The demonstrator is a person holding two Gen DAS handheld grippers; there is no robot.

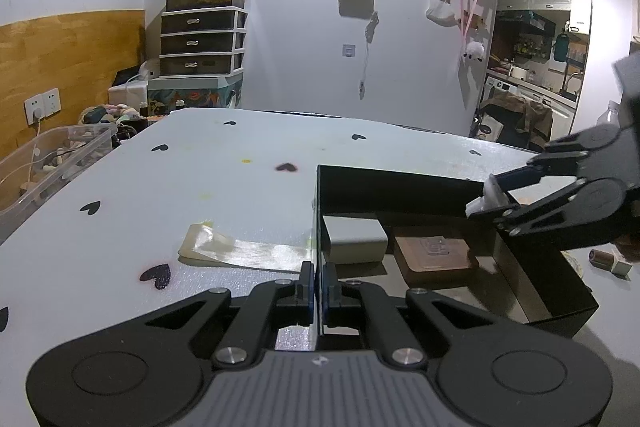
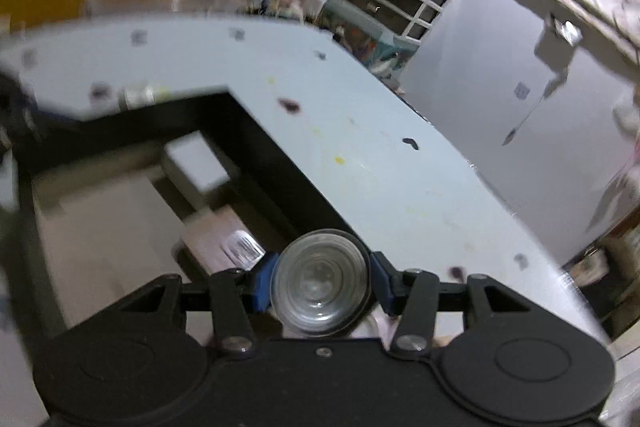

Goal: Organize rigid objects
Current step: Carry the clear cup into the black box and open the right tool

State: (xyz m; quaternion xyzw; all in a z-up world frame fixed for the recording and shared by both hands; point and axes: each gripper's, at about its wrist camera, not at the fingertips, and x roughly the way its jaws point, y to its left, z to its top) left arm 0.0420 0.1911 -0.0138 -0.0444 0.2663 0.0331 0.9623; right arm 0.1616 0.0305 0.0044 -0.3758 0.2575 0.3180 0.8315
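A black open box (image 1: pixel 400 183) sits on the pale table. Inside lie a grey-white block (image 1: pixel 354 237) and a brown flat case (image 1: pixel 434 257) with a clear piece on top. My left gripper (image 1: pixel 318 287) is shut on the box's near left wall. My right gripper (image 1: pixel 496 195) hovers over the box's right side, shut on a small clear round jar (image 2: pixel 320 281). The right wrist view is blurred; it shows the box (image 2: pixel 248 131), the block (image 2: pixel 196 163) and the case (image 2: pixel 216 231) below the jar.
A clear plastic sleeve (image 1: pixel 244 247) lies on the table left of the box. A small brown cylinder (image 1: pixel 602 259) lies right of the box. A clear bin (image 1: pixel 52 163) stands off the table's left edge. Drawers (image 1: pixel 202 41) stand behind.
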